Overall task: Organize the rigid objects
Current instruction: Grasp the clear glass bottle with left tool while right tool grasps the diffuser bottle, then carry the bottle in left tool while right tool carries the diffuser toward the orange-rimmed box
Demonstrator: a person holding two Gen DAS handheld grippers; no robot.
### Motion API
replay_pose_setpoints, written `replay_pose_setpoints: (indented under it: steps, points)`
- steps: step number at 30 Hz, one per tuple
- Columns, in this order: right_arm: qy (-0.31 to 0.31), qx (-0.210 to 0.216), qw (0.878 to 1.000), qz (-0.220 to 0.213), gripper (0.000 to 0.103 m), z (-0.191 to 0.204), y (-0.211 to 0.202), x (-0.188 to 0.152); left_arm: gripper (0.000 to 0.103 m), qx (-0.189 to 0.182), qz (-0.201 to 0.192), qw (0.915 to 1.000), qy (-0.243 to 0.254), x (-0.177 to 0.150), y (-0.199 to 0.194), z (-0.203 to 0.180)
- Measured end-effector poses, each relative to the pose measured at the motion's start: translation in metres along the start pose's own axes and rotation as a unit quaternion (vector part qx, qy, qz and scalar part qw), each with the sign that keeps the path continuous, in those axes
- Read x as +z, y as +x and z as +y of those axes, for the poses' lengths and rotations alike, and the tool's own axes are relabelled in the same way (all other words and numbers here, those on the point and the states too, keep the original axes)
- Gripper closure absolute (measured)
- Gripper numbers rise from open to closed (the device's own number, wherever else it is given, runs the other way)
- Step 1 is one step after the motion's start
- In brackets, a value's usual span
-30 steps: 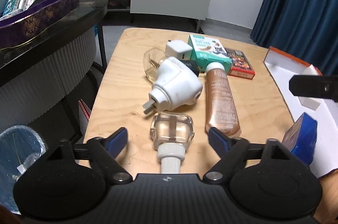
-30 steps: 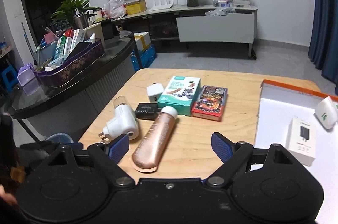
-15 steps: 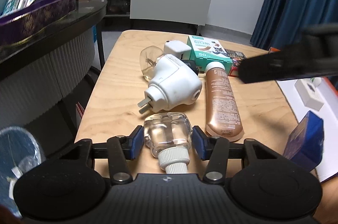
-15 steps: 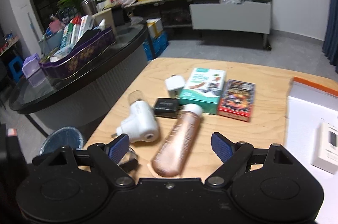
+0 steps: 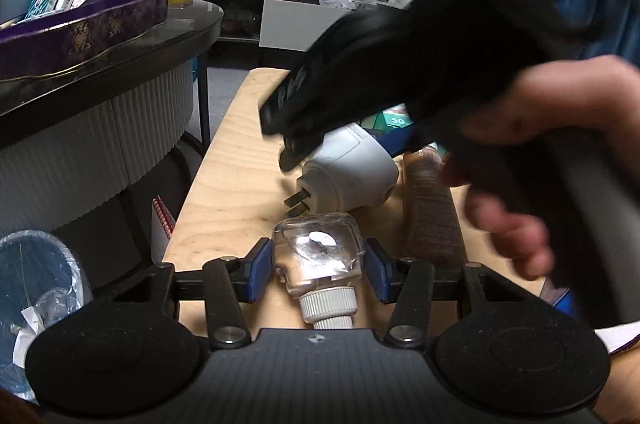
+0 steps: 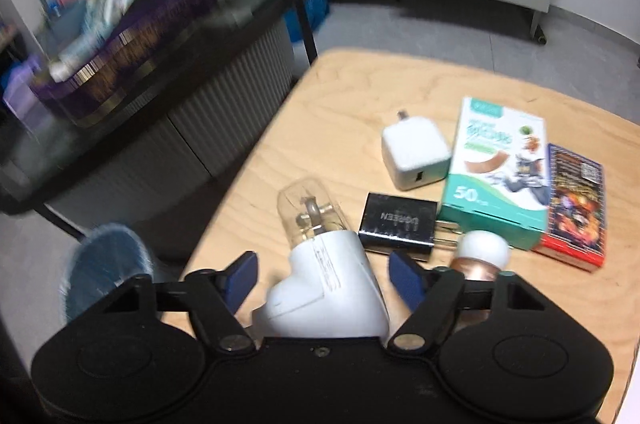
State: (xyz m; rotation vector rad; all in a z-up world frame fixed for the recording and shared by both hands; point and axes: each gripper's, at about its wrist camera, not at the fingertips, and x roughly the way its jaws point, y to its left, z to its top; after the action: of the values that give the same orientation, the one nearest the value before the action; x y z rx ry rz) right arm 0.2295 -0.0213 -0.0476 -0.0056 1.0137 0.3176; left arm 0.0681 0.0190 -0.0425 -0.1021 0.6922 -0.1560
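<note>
My left gripper (image 5: 318,272) is shut on a clear glass bottle (image 5: 318,258) with a white threaded neck, at the near edge of the wooden table (image 5: 240,160). My right gripper (image 6: 324,276) is open and straddles a white plug-in device (image 6: 328,296) with a clear dome (image 6: 306,212); its fingers stand apart from the device. That device (image 5: 348,172) lies just beyond the bottle, under the right gripper's dark body (image 5: 400,64). A bronze tube (image 5: 430,212) lies right of it.
A black charger (image 6: 398,224), a white charger (image 6: 414,152), a teal box (image 6: 498,176) and a red card box (image 6: 574,196) lie further back. A dark counter (image 5: 80,72) with a purple tray (image 5: 80,28) stands left. A blue-lined bin (image 5: 36,276) sits on the floor below.
My left gripper closed on the clear bottle. My right gripper swung left and down across the table and narrowed around the white plug-in device, now filling much of the left wrist view.
</note>
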Motion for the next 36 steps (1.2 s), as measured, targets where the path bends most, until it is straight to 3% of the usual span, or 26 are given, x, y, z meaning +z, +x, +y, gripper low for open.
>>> replay_pose_setpoints:
  steps: [2, 5, 19, 29, 36]
  points:
    - [-0.012, -0.013, 1.0, -0.018, 0.046, 0.001, 0.001, -0.002, 0.053, 0.0, -0.002, 1.0, -0.004, 0.0, 0.0, 0.002]
    - [-0.012, -0.016, 0.999, -0.035, 0.053, -0.002, -0.009, -0.006, 0.053, 0.001, -0.004, 0.9999, -0.012, -0.001, -0.002, 0.005]
    - [0.045, -0.005, 0.987, -0.151, 0.057, -0.063, -0.128, -0.038, 0.053, -0.02, -0.023, 0.9994, -0.013, 0.002, -0.021, -0.007]
    - [0.103, -0.051, 0.971, -0.207, 0.057, -0.122, -0.193, -0.078, 0.053, -0.047, -0.041, 0.998, 0.012, 0.01, -0.039, -0.035]
    - [0.151, -0.094, 0.957, -0.231, 0.057, -0.166, -0.228, -0.112, 0.053, -0.087, -0.055, 0.994, 0.038, 0.028, -0.052, -0.068]
